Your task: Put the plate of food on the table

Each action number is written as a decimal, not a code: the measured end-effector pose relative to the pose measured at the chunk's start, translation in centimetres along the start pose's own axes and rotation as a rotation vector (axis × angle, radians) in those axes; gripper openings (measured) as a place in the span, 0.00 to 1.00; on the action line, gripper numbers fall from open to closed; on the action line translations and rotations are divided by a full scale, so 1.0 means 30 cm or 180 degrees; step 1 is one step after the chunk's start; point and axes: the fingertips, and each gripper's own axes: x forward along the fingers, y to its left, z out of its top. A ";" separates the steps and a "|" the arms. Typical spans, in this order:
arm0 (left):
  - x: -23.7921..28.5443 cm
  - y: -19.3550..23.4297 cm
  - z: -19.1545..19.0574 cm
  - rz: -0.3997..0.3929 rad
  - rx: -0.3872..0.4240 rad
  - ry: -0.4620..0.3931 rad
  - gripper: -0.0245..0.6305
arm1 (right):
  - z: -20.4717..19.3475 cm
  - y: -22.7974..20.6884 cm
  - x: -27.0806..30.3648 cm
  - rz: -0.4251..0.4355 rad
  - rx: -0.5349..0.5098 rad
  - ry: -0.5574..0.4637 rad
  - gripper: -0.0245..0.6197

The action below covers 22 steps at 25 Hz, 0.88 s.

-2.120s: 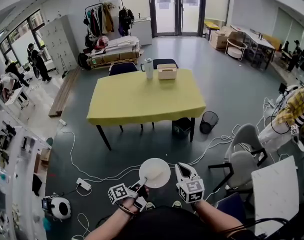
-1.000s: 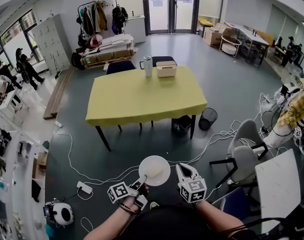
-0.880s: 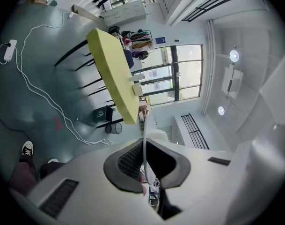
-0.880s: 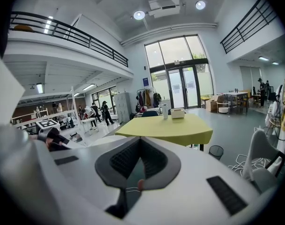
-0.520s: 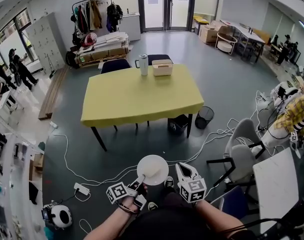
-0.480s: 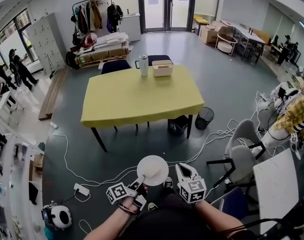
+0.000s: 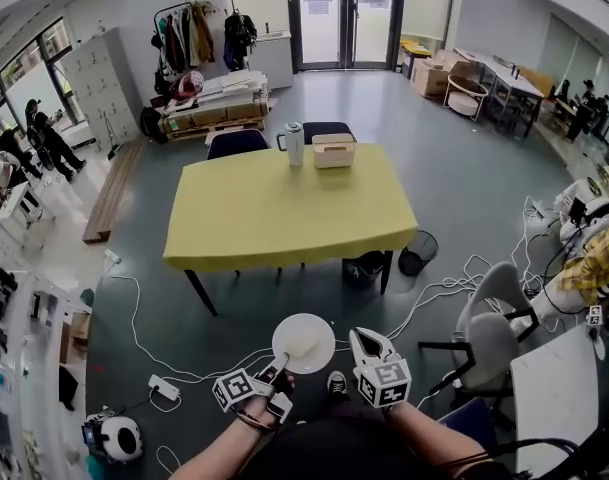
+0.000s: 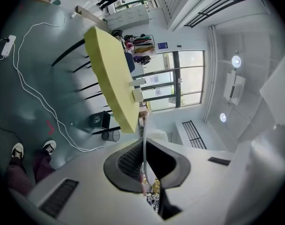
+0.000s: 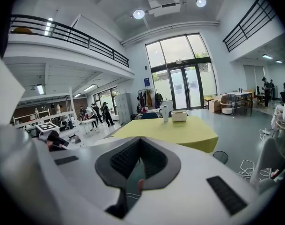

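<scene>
A white plate point(image 7: 304, 342) with pale food on it hangs over the grey floor, short of the yellow table point(image 7: 284, 213). My left gripper point(image 7: 281, 361) is shut on the plate's near rim. In the left gripper view the rim point(image 8: 145, 125) shows edge-on as a thin white line rising from between the pads of the left gripper point(image 8: 143, 146), with the table point(image 8: 109, 83) beyond. My right gripper point(image 7: 363, 338) is just right of the plate, apart from it, shut and empty. The right gripper view looks past the right gripper point(image 9: 139, 143) to the table point(image 9: 175, 130).
On the table's far edge stand a white jug point(image 7: 295, 143) and a pale box point(image 7: 334, 151), with two dark chairs behind. A black crate point(image 7: 365, 266) and a bin point(image 7: 418, 252) are near the table's right legs. Cables point(image 7: 154, 338) cross the floor. A grey chair point(image 7: 487, 330) stands at the right.
The plate and both grippers keep their place in the head view while the room shifts: the table sits slightly lower and nearer. The left grip on the plate is unchanged.
</scene>
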 end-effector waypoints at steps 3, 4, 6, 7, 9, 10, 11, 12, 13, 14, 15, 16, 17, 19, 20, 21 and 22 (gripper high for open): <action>0.055 -0.017 0.031 -0.0068 -0.0037 -0.0057 0.06 | 0.019 -0.043 0.053 0.0025 0.0005 0.0010 0.05; 0.071 -0.020 0.042 -0.0082 -0.0046 -0.0071 0.06 | 0.028 -0.055 0.069 0.0037 0.0005 0.0010 0.05; 0.097 -0.022 0.061 -0.0026 -0.0047 -0.0099 0.06 | 0.047 -0.077 0.099 0.0066 0.0005 0.0013 0.05; 0.111 -0.024 0.071 0.0000 -0.0050 -0.0115 0.06 | 0.056 -0.088 0.114 0.0083 0.0004 0.0018 0.05; 0.142 -0.031 0.090 0.0009 -0.0063 -0.0151 0.06 | 0.072 -0.112 0.146 0.0114 0.0004 0.0030 0.05; 0.157 -0.035 0.098 -0.0005 -0.0077 -0.0169 0.06 | 0.079 -0.125 0.163 0.0128 0.0003 0.0034 0.05; 0.172 -0.037 0.107 -0.0031 -0.0096 -0.0191 0.06 | 0.086 -0.136 0.181 0.0143 0.0001 0.0036 0.05; 0.186 -0.040 0.117 -0.0052 -0.0115 -0.0219 0.06 | 0.094 -0.147 0.198 0.0161 -0.0004 0.0038 0.05; 0.197 -0.042 0.127 -0.0054 -0.0132 -0.0252 0.06 | 0.104 -0.157 0.215 0.0180 -0.0010 0.0037 0.05; 0.209 -0.045 0.137 -0.0044 -0.0148 -0.0285 0.06 | 0.114 -0.168 0.231 0.0201 -0.0016 0.0036 0.05; 0.222 -0.049 0.146 -0.0033 -0.0160 -0.0313 0.06 | 0.125 -0.179 0.246 0.0221 -0.0022 0.0037 0.05; 0.236 -0.053 0.155 -0.0024 -0.0164 -0.0336 0.06 | 0.134 -0.191 0.260 0.0241 -0.0028 0.0039 0.05; 0.251 -0.057 0.165 -0.0015 -0.0160 -0.0354 0.06 | 0.143 -0.204 0.275 0.0260 -0.0032 0.0042 0.05; 0.280 -0.064 0.186 -0.0002 -0.0147 -0.0392 0.06 | 0.158 -0.230 0.307 0.0294 -0.0032 0.0049 0.05; 0.297 -0.067 0.197 0.0002 -0.0147 -0.0414 0.06 | 0.164 -0.245 0.324 0.0308 -0.0031 0.0053 0.05; 0.315 -0.071 0.208 0.0006 -0.0149 -0.0437 0.06 | 0.169 -0.260 0.342 0.0323 -0.0031 0.0060 0.05; 0.333 -0.076 0.216 0.0010 -0.0150 -0.0458 0.06 | 0.175 -0.276 0.359 0.0341 -0.0033 0.0070 0.05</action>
